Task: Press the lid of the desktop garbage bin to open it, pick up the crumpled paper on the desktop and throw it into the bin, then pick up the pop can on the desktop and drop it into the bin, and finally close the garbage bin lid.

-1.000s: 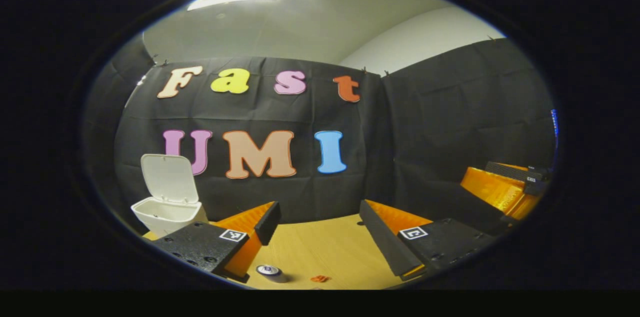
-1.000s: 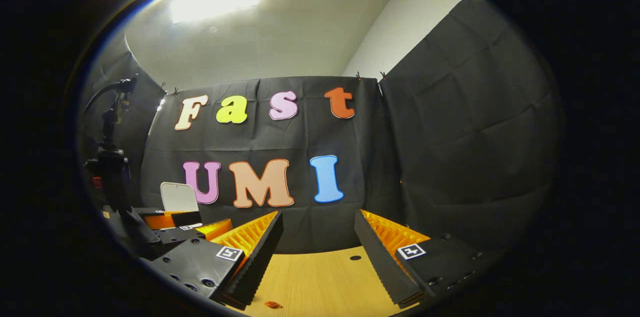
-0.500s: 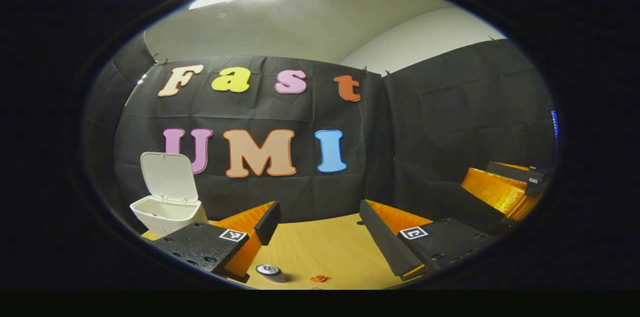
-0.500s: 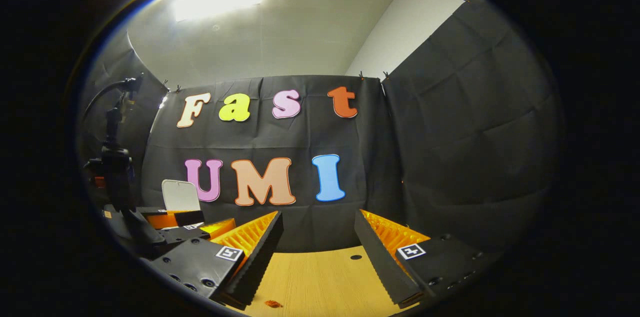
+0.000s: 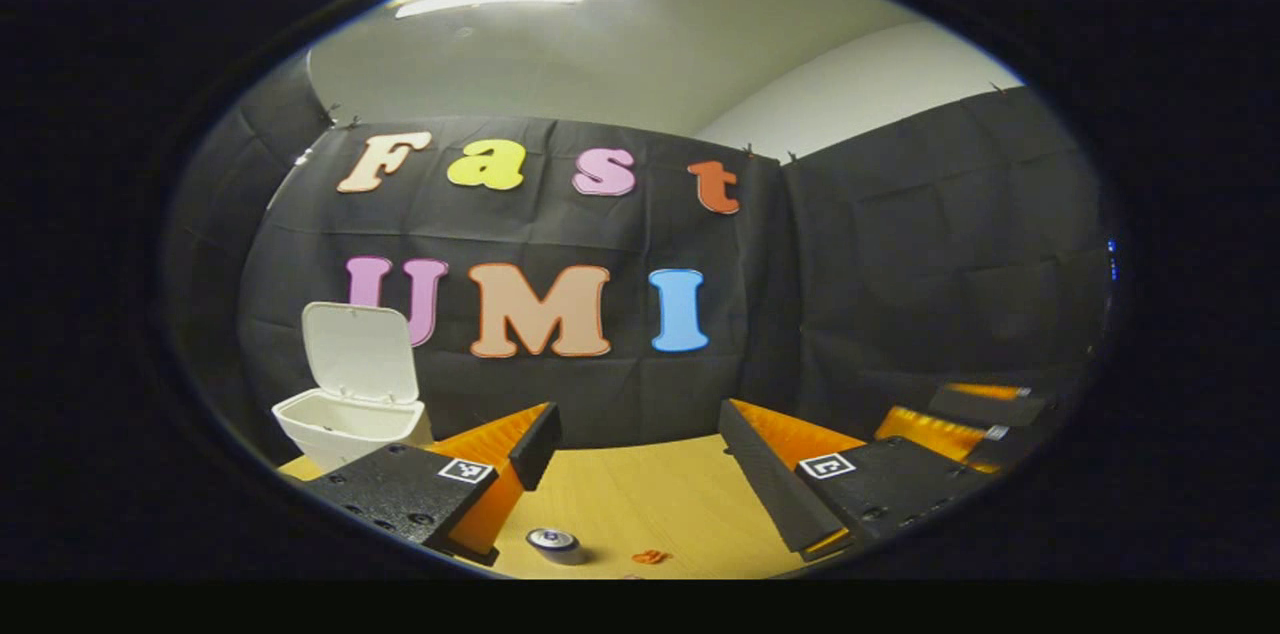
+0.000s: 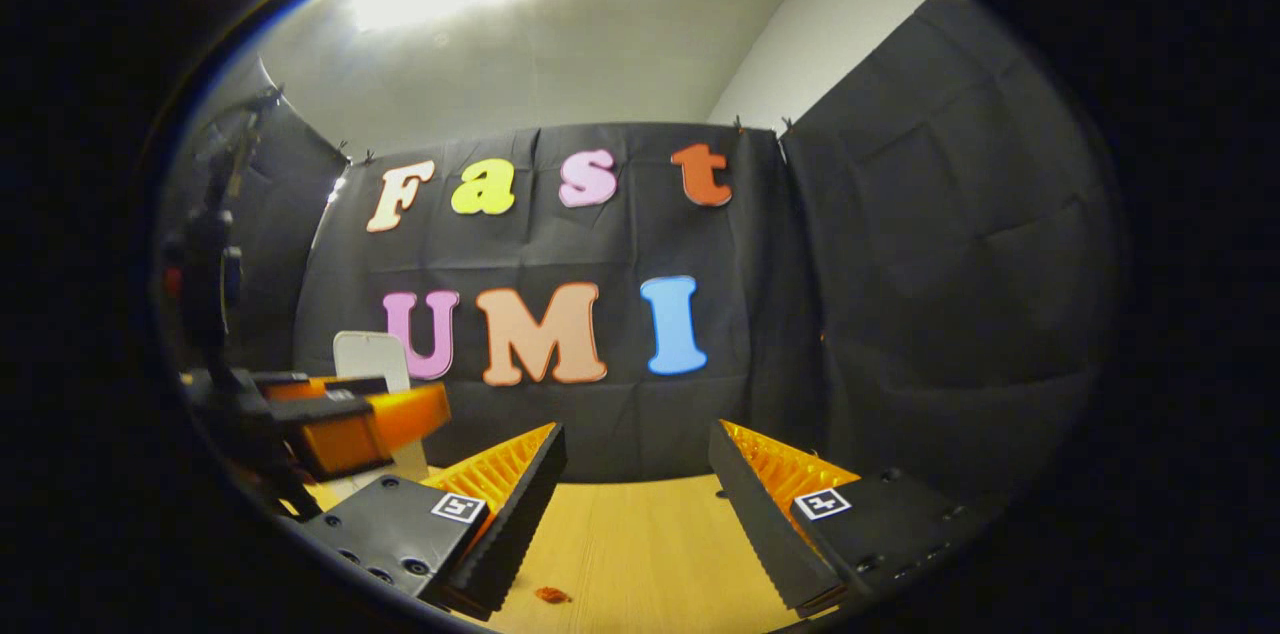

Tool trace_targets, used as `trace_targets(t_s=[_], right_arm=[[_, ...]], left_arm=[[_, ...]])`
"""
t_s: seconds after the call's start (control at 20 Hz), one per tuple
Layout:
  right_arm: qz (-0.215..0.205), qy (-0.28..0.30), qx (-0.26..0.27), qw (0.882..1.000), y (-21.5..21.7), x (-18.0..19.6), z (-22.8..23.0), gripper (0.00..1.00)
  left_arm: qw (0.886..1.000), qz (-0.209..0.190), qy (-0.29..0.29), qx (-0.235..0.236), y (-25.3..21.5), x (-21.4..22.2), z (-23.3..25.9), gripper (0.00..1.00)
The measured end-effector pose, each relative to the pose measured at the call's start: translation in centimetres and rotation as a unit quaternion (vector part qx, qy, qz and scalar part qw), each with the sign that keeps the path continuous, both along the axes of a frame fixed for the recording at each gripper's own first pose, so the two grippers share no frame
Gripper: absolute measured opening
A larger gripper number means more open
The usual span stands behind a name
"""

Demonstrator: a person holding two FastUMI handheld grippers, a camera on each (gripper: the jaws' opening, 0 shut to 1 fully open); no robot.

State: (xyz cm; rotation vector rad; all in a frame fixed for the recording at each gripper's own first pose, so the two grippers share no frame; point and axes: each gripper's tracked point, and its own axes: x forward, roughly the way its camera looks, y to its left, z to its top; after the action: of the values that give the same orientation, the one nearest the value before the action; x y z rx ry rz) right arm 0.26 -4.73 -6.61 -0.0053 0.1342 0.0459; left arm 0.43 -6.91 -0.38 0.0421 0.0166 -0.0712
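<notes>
Garbage bin (image 5: 345,424): a white desktop unit standing on the wooden table (image 5: 650,504), ahead of and to the left of the left gripper (image 5: 630,439), beyond its left finger. Its lid (image 5: 360,352) is raised, hinged up at the back and leaning toward the booth's black cloth wall. The inside of the bin cannot be seen from this angle.

Left gripper: both fingers spread wide apart with nothing between them. It hangs above the table, clear of every object.

Pop can (image 5: 554,544): it stands on the table below the left gripper, just under and inward of the left finger, near the lower edge of the left gripper view. It is well apart from the bin. A small orange-red scrap (image 5: 650,556) lies on the table just to the right of the can, not touching it.

Right gripper (image 6: 635,444): its fingers are likewise spread wide and hold nothing. In the left gripper view it appears low at the far right (image 5: 960,419), ahead of the left gripper's right finger.

In the right gripper view, the left gripper sits to the left and ahead (image 6: 345,424), partly covering the bin; the raised lid (image 6: 372,362) rises behind it. The small scrap (image 6: 551,595) lies on the table (image 6: 650,544) below the right gripper's left finger.
</notes>
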Motion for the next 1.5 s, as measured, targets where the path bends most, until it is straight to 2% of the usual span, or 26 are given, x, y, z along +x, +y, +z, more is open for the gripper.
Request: trace_targets(t_s=[0.1,0.15,0.2,0.25,0.35,0.4,0.45,0.55,0.8,0.85,0.9,0.95,1.0,1.05,1.1,1.15,1.2,1.25,1.3,1.35,1.5], right_arm=[[0.009,0.068,0.001,0.998,0.7,0.8,-6.2,0.96],[0.015,0.106,0.000,0.994,1.3,1.3,-9.8,0.96],[0.023,0.144,0.000,0.989,2.1,1.7,-13.1,0.96],[0.031,0.180,0.001,0.983,2.9,1.9,-16.1,0.96],[0.048,0.229,-0.002,0.972,5.1,3.3,-20.1,0.96],[0.054,0.243,-0.009,0.968,5.9,3.9,-21.7,0.96],[0.061,0.258,-0.016,0.964,6.5,4.5,-23.5,0.96],[0.078,0.296,-0.027,0.952,7.3,4.8,-27.0,0.95],[0.111,0.375,-0.053,0.919,10.3,5.6,-34.1,0.78],[0.112,0.386,-0.059,0.914,10.5,5.4,-35.2,0.75],[0.112,0.393,-0.065,0.910,10.4,5.4,-36.0,0.70],[0.113,0.404,-0.077,0.905,10.1,5.0,-36.4,0.65],[0.111,0.385,-0.079,0.913,10.0,5.6,-36.1,0.58],[0.112,0.383,-0.075,0.914,10.1,5.8,-36.0,0.44],[0.106,0.383,-0.074,0.914,10.0,5.9,-36.0,0.39],[0.096,0.386,-0.063,0.915,9.7,6.0,-35.2,0.27],[0.091,0.379,-0.050,0.920,9.8,6.4,-33.9,0.27],[0.086,0.363,-0.035,0.927,10.1,7.2,-31.9,0.26],[0.086,0.339,-0.017,0.937,10.9,8.3,-29.2,0.26],[0.091,0.315,0.005,0.945,12.2,9.5,-26.3,0.26],[0.136,0.241,0.043,0.960,18.9,13.1,-17.4,0.25]], left_arm=[[1.000,0.021,-0.001,0.008,2.7,-1.3,-0.1,0.99],[0.999,0.034,0.002,0.017,4.2,-1.9,-0.3,0.95],[0.998,0.048,0.007,0.025,5.8,-2.6,-0.5,0.99],[0.998,0.062,0.013,0.031,7.3,-3.1,-1.0,0.98],[0.995,0.086,0.026,0.039,9.8,-4.1,-1.8,0.99],[0.994,0.098,0.033,0.044,11.1,-4.5,-2.1,0.95],[0.992,0.109,0.042,0.049,12.2,-4.9,-2.5,0.99],[0.989,0.129,0.056,0.055,14.2,-5.4,-3.0,0.95],[0.982,0.158,0.077,0.067,17.1,-6.3,-3.9,0.95],[0.981,0.159,0.081,0.069,17.6,-6.3,-4.2,0.99],[0.981,0.161,0.087,0.072,17.9,-6.4,-4.6,0.95],[0.980,0.161,0.091,0.073,18.3,-6.4,-4.9,0.95],[0.980,0.161,0.094,0.071,18.6,-6.3,-5.0,0.95],[0.980,0.161,0.096,0.070,19.0,-6.2,-5.2,0.95],[0.980,0.159,0.097,0.068,19.3,-6.0,-5.4,0.99],[0.981,0.156,0.095,0.064,19.8,-5.7,-5.4,0.95],[0.982,0.153,0.092,0.060,20.0,-5.4,-5.3,0.95],[0.983,0.149,0.090,0.055,20.3,-5.2,-5.4,0.99],[0.984,0.145,0.087,0.050,20.7,-4.8,-5.3,0.95],[0.985,0.142,0.083,0.045,21.1,-4.5,-5.2,0.95],[0.988,0.134,0.074,0.029,22.7,-4.2,-5.3,0.95]])
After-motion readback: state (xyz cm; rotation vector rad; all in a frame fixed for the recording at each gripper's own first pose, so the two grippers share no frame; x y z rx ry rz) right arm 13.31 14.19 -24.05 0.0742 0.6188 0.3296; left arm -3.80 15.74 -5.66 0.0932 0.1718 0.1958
